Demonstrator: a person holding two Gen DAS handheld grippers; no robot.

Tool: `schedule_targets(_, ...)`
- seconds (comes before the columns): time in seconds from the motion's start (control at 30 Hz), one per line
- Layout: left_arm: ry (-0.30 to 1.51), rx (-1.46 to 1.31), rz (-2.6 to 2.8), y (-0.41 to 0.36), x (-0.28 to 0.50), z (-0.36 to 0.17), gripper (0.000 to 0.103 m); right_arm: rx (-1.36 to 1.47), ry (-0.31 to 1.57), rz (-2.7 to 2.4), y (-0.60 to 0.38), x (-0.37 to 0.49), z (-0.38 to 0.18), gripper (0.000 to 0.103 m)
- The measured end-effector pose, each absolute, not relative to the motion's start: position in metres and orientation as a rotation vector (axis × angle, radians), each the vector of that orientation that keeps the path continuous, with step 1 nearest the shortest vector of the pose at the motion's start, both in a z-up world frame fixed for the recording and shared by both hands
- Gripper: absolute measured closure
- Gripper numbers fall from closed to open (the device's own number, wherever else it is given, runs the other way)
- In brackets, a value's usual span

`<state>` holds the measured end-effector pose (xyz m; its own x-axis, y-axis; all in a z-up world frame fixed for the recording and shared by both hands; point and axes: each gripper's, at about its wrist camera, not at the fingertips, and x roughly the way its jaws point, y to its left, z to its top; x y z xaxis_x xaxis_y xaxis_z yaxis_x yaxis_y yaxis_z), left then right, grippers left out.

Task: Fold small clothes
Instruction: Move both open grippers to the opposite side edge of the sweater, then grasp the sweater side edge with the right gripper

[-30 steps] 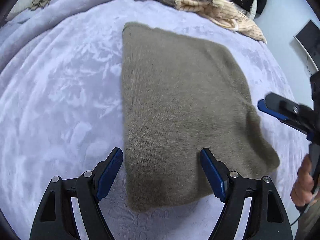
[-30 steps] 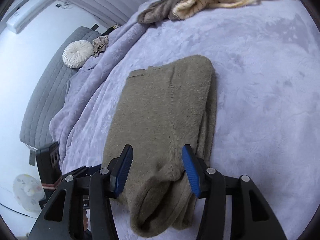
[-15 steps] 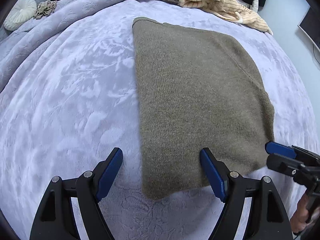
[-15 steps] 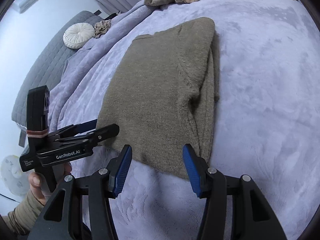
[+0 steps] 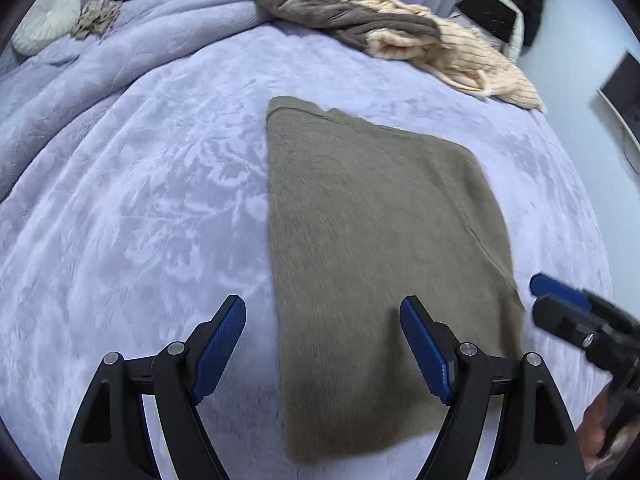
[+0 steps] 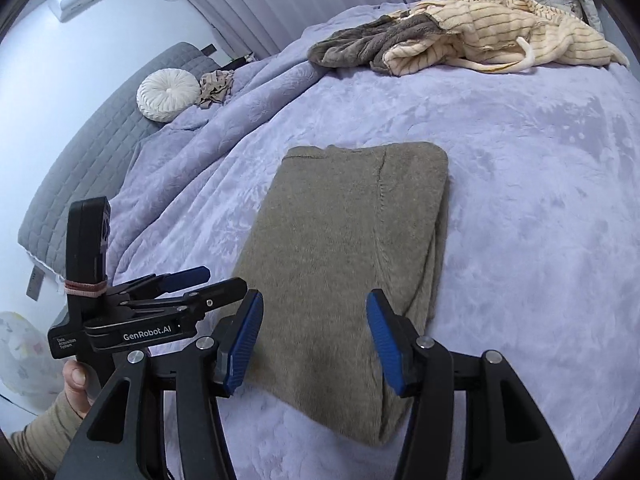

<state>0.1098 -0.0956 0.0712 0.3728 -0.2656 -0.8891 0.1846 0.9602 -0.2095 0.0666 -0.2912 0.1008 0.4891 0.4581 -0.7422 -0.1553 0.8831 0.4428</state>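
Olive knit sweater (image 6: 344, 264) lay folded on the bed (image 6: 540, 240), long axis toward twelve o'clock, near edge under your spread, empty left gripper (image 5: 322, 350) and right gripper (image 6: 314, 344).

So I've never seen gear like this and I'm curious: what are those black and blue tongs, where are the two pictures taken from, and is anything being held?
They are hand-held claws, one per hand, each with a camera looking along its fingers. One picture looks past the left claw, the other past the right claw. Both stand open and hold nothing. On the lilac plush blanket lies a folded olive-brown knitted garment. Farther back is a heap of grey and cream striped clothes.
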Motion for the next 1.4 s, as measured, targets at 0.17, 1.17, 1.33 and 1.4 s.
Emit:
schedule_targets(0.17, 1.209, -0.056, -0.268, -0.105, 0.141, 0.048, 0.022, 0.329, 1.096, 0.347, -0.280, 0.112, 0.064, 0.045)
schedule_targets(1.17, 1.403, -0.400, -0.596, -0.080, 0.162, 0.003, 0.008, 0.632, 1.196, 0.366, -0.339, 0.128, 0.016, 0.023)
schedule_targets(1.33, 1.368, -0.362, -0.629, -0.099, 0.169, 0.002, 0.023, 0.620, 1.198, 0.389, -0.314, 0.140, 0.000, 0.023)
schedule_targets(1.4, 1.353, -0.338, -0.640, -0.105, 0.171, 0.005, 0.032, 0.637, 1.200, 0.384, -0.313, 0.145, -0.001, 0.032)
